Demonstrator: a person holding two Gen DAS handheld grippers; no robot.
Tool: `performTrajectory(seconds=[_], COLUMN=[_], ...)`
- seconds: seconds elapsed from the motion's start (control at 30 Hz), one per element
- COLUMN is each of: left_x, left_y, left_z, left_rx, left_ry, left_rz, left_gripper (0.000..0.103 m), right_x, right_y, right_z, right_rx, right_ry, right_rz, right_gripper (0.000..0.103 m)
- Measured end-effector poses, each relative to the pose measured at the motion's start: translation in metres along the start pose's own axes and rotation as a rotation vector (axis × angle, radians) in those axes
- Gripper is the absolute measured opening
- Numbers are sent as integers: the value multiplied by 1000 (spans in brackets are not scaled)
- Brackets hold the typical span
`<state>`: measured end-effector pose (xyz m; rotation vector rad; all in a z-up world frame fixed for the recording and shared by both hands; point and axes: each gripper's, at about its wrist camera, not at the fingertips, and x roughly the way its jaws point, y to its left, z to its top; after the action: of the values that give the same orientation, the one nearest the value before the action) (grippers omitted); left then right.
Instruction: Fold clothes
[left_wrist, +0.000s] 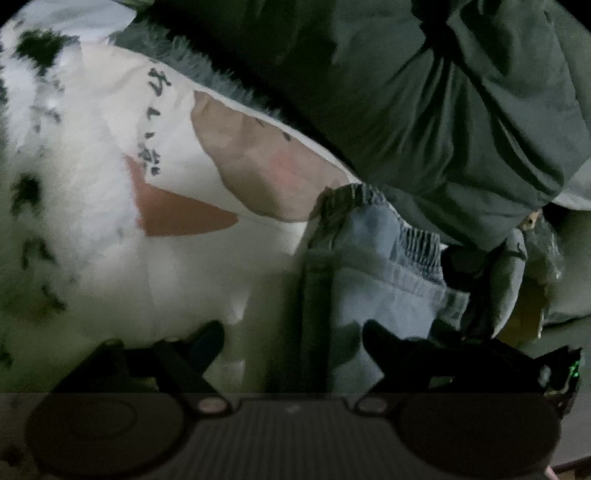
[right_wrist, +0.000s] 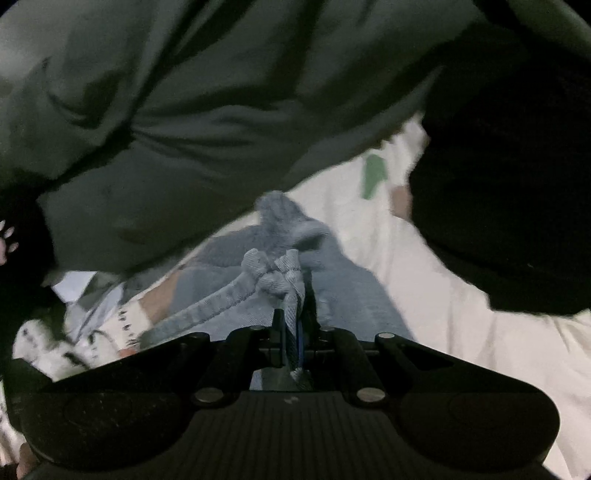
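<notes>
The right gripper (right_wrist: 293, 332) pinches the jeans (right_wrist: 236, 295) by a bunched edge near the waistband, probably to lift and spread them for folding. The left gripper (left_wrist: 293, 338) stands wide over the jeans' (left_wrist: 369, 266) waistband, holding nothing. The jeans lie on a printed sheet (left_wrist: 92, 184), beside a green quilt (left_wrist: 443, 110). No container shows.

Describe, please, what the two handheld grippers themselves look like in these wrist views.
Both are matte black. The left gripper has angular fingers on linkage arms with silver pivot pins, above a ribbed dark base flanked by two round housings; a small green light glows at its right edge. The right gripper has the same ribbed base, round housings and pins, plus blue on its pads.
</notes>
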<state>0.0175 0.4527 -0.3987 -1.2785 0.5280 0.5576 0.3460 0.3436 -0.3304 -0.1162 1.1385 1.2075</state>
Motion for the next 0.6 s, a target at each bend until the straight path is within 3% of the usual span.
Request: performTrajectory(seconds=[0.2,0.3,0.37,0.6], left_x=[12,15,14,0], left_y=[-8,-17,-23,-36], left_z=[10,11,10,6], left_rx=[-15,8,28,84], left_ry=[-20,-41,-47,-105], left_rz=[-26,-39,-48,-12], left_gripper=[70,56,41,26], right_x=[9,11,11,1], right_y=[-6,-7,-7,-6], right_z=[-3,-4,-7,-11], right_rx=[20,32,38,65], right_ry=[14,11,2,-32], right_rz=[-27,-29,-28,6], right_gripper=[4,4,4,4])
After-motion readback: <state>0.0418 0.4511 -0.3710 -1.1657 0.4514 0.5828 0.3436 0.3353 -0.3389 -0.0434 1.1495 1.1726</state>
